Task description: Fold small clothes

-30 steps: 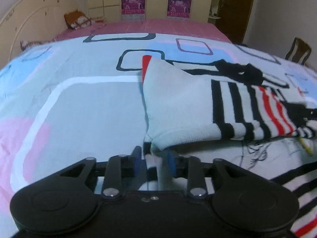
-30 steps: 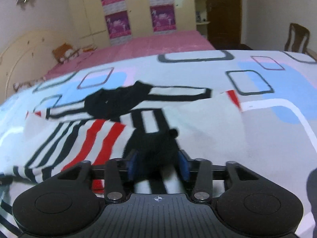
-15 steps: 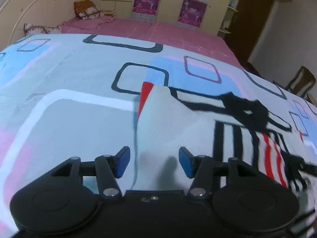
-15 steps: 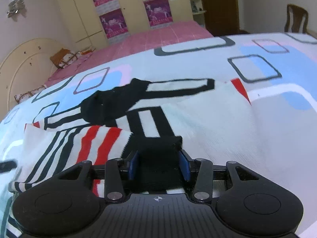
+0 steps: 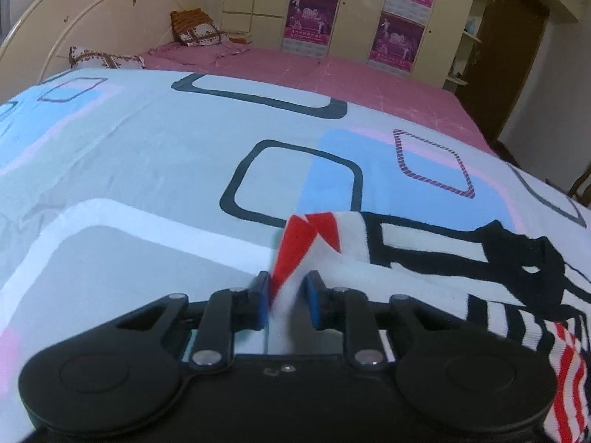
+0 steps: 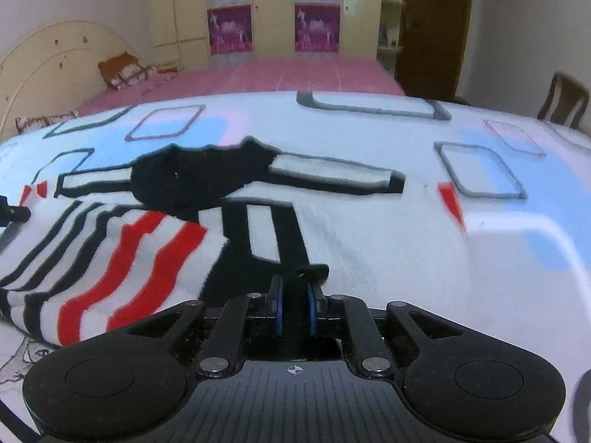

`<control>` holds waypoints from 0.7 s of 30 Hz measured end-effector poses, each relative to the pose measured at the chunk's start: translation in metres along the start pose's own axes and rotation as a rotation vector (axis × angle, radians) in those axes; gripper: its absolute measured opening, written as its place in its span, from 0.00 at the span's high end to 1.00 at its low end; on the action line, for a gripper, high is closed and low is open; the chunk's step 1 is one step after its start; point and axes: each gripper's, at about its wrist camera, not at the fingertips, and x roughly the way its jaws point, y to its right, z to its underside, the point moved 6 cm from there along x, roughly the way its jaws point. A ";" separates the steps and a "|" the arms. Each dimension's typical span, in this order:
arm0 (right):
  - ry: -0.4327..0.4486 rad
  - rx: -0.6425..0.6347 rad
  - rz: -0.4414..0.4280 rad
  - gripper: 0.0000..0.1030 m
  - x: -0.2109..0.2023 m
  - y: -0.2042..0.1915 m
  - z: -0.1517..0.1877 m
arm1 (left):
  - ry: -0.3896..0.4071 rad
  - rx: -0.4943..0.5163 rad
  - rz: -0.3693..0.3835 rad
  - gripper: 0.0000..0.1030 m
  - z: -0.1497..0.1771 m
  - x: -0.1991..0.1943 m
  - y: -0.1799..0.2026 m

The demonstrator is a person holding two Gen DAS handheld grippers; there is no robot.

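Observation:
A white knit garment with black and red stripes lies spread on the bed quilt. In the left wrist view my left gripper is closing its jaws on the garment's red-tipped corner, which stands bunched up between the blue pads. In the right wrist view my right gripper is closing tight on a black edge of the same garment. A folded-over striped flap lies to its left. A black patch sits farther back.
The quilt has rounded-square outlines in blue, pink and grey. Beyond it are a pink sheet, pillows by a cream headboard, and wardrobes with posters. A wooden chair stands at the right.
My left gripper let go of the garment's near hem, opened, moved to the red-tipped corner and closed on it. My right gripper's jaws drew much closer together on the black edge.

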 end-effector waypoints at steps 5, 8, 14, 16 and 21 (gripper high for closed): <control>0.056 0.020 0.019 0.87 -0.018 0.006 -0.007 | -0.003 0.008 -0.018 0.66 0.001 -0.011 -0.002; 0.076 0.025 0.026 0.82 -0.025 0.008 -0.010 | -0.010 0.022 -0.018 0.66 0.005 -0.020 0.000; 0.130 0.029 0.024 0.43 -0.037 0.001 -0.020 | -0.004 0.067 -0.017 0.56 0.015 -0.046 0.012; 0.133 0.019 0.013 0.44 -0.039 -0.004 -0.023 | 0.005 0.082 -0.006 0.53 0.017 -0.054 0.018; 0.137 0.011 -0.015 0.44 -0.042 -0.015 -0.025 | 0.021 0.119 0.030 0.49 0.022 -0.075 0.037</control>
